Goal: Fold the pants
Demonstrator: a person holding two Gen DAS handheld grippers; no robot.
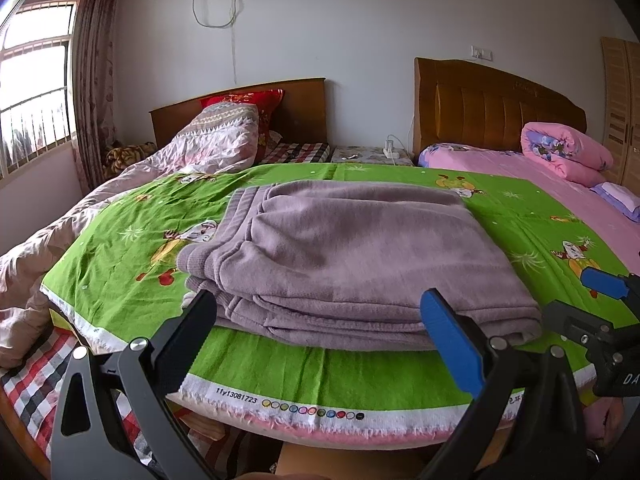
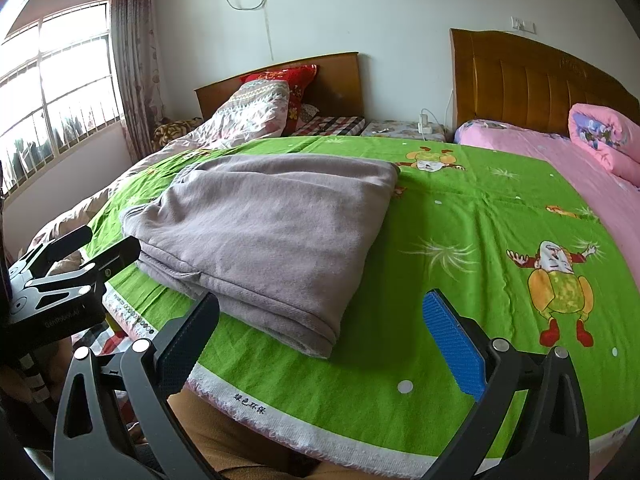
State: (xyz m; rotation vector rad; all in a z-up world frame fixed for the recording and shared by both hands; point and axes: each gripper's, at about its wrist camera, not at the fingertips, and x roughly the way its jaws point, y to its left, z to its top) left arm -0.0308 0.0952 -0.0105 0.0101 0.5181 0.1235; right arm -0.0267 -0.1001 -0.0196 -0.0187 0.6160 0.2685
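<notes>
While both your tongs hang spread wide and empty, the left gripper [image 1: 320, 332] sits at the near edge of the pants [image 1: 352, 256] and the right gripper [image 2: 320, 340] off their near corner. The pants lie folded in a stack near the front edge of the green sheet [image 2: 460, 240]. Nudge that stack and its layers could slide apart.

Folded pants [image 1: 344, 248] lie on a sheet [image 1: 280, 368] spread across two beds. Behind them stand two headboards, with a nightstand [image 1: 372, 156] between. A window [image 1: 32, 92] is left; a rolled quilt [image 1: 564, 152] lies far right.
</notes>
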